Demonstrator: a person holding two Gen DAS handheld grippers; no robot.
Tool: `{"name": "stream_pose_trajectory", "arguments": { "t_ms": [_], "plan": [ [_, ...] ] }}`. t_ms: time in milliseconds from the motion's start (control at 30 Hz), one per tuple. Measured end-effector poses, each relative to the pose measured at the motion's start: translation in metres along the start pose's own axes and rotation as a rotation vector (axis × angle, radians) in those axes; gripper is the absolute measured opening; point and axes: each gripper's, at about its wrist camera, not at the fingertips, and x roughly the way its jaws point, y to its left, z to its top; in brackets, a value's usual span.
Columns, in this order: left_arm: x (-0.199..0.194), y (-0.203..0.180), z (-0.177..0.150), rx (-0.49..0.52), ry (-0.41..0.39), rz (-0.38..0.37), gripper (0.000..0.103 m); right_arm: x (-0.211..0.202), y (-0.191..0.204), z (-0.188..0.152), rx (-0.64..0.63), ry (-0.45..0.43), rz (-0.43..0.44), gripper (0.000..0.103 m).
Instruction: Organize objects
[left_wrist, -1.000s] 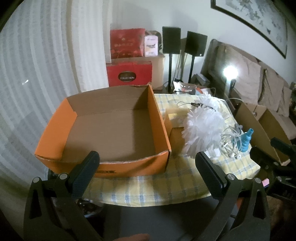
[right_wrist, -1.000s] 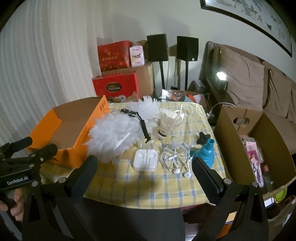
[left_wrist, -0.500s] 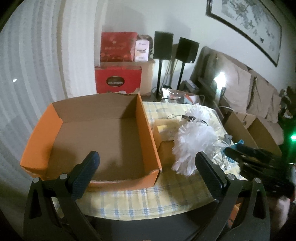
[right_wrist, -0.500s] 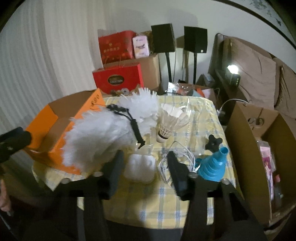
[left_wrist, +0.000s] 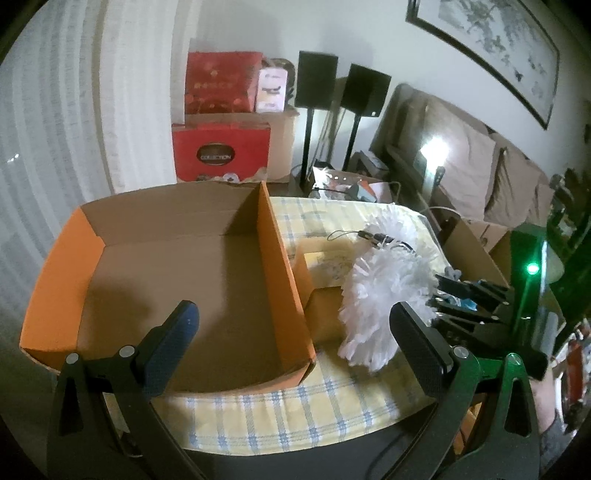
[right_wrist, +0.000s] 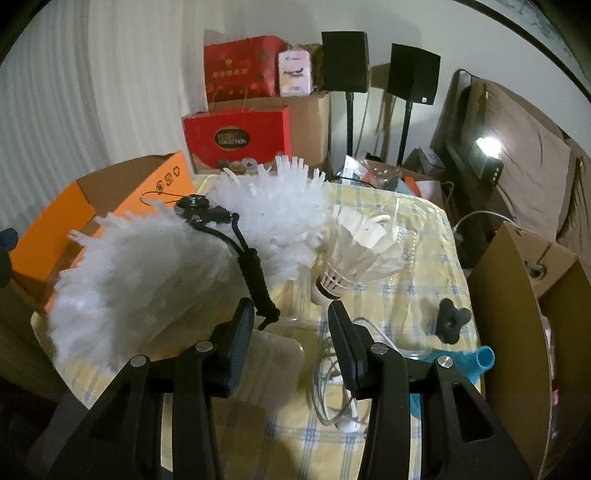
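Hovering w/ fingers part-spread, nothing pinched: right hand-held gripper (right_wrist: 291, 321) over white case (right_wrist: 273, 356); left hand-held gripper (left_wrist: 291, 325) spread wide.

Two wrist fisheyes over one checked tablecloth

The left wrist view looks down and forward from the near edge of the tablecloth (left_wrist: 295, 406), close above the open orange box (left_wrist: 177, 280), facing the far wall. The right wrist view sits lower and nearer, to the right of that box (right_wrist: 55, 229), almost against the white feather duster (right_wrist: 140, 266). Both views share the duster (left_wrist: 384, 295), the box, the cloth (right_wrist: 424, 258) and the red cartons (left_wrist: 221, 155) beyond.
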Motion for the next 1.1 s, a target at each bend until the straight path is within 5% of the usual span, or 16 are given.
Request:
{"name": "stream_pose_trajectory", "arguments": {
  "t_ms": [233, 400, 467, 700, 1100],
  "plan": [
    [0.006, 0.003, 0.002, -0.013, 0.010, -0.023, 0.103, 0.014, 0.004, 0.004, -0.050, 0.015, -0.034, 0.042],
    [0.008, 0.002, 0.000, -0.014, 0.018, -0.034, 0.103, 0.018, 0.007, 0.004, -0.082, 0.018, 0.001, 0.029],
    [0.009, 0.002, 0.000, -0.014, 0.022, -0.037, 0.103, 0.022, 0.006, 0.004, -0.080, 0.030, 0.026, 0.014],
    [0.007, 0.002, -0.001, -0.013, 0.022, -0.055, 0.103, 0.015, 0.001, 0.006, -0.036, 0.010, 0.060, 0.013],
    [-0.009, -0.020, -0.016, 0.044, 0.016, -0.132, 0.103, -0.057, 0.002, 0.027, -0.030, -0.170, 0.009, 0.013]
  ]
}}
